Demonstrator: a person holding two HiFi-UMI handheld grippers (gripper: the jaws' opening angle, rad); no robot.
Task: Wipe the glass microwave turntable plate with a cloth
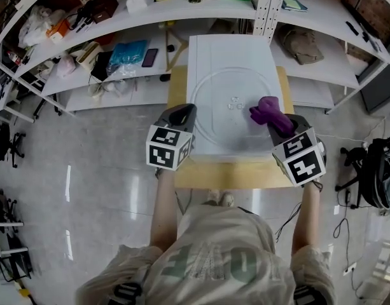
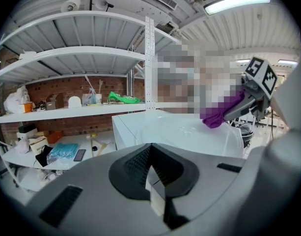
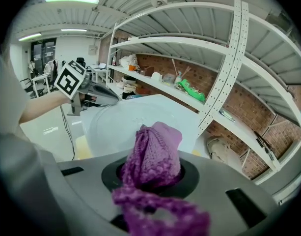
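Observation:
The round glass turntable plate (image 1: 215, 129) (image 2: 189, 132) (image 3: 111, 124) lies flat on a white box-like top (image 1: 229, 53). My right gripper (image 1: 271, 121) (image 3: 152, 176) is shut on a bunched purple knitted cloth (image 1: 266, 110) (image 2: 219, 114) (image 3: 154, 151), which it holds over the plate's right part. My left gripper (image 1: 185, 112) (image 2: 151, 154) is at the plate's left rim with its jaws together. I see nothing between them. Whether the cloth touches the glass is unclear.
The white top rests on a small yellow wooden table (image 1: 177, 84). Behind it stand white shelves (image 1: 118, 24) with a phone, bags and other clutter. A dark chair and bag (image 1: 376, 170) are on the floor at the right.

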